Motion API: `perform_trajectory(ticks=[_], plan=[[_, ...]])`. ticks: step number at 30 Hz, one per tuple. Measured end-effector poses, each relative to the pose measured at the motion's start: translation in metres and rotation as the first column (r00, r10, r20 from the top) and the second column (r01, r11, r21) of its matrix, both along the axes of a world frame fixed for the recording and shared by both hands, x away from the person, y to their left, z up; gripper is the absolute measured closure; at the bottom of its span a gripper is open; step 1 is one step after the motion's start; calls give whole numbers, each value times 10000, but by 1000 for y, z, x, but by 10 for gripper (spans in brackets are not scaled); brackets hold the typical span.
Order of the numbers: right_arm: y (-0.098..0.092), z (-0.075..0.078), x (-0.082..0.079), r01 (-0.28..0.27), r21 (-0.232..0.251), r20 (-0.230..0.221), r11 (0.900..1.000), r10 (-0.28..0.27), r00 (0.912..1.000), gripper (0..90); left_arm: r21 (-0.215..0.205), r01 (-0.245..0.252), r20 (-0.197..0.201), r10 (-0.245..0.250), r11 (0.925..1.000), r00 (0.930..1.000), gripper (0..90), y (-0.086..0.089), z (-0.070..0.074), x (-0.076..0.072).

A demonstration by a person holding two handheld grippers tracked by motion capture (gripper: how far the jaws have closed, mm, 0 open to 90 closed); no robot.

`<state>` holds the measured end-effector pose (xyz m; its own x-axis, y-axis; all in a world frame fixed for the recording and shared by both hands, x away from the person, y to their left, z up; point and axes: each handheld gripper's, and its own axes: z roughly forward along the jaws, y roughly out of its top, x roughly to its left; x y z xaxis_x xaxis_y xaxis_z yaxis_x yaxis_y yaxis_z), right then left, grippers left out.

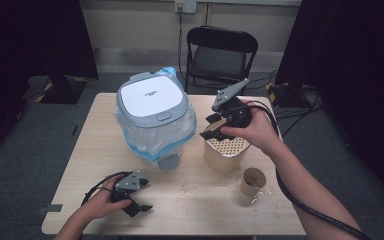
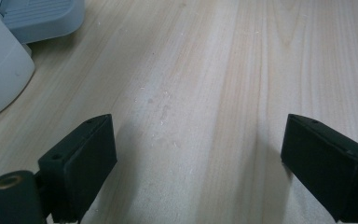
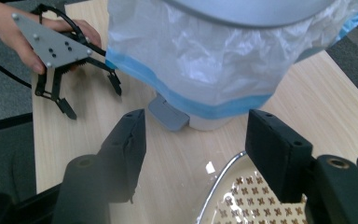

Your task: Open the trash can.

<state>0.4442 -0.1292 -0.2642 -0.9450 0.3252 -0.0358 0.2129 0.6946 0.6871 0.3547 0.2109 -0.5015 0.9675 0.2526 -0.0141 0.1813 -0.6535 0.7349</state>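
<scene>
While the right hand-held gripper [image 1: 215, 131] hovers over the perforated cream container [image 1: 225, 152] near the surface's [image 1: 90, 150] right edge, jaws apart and gripping nothing, the left hand-held gripper [image 1: 139, 197] rests wide open, empty, by the near edge. Lettering on the bagged bin's [image 1: 152, 117] lid is unreadable.

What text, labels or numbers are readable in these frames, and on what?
None is legible.
Pedal bin lid: a small dark brand mark in the high view, too small to read.
Beige perforated container: cross-shaped holes, no lettering.
Paper cup: no print visible.
</scene>
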Motion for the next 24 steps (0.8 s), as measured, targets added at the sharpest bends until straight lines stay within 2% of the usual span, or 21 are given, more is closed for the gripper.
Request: perform_trajectory(ticks=[8,17,24], plan=[[16,9,4,-135,42,40,9999,134,9999,414,3,0,2,0,10000,10000,95,0,0,0],[33,20,10,-256,303,107,9992,253,9996,490,6,1,3,-1,10000,10000,94,0,0,0],[44,23,13,-24,341,237,9994,16,9997,556,7,13,4,-13,10000,10000,89,0,0,0]])
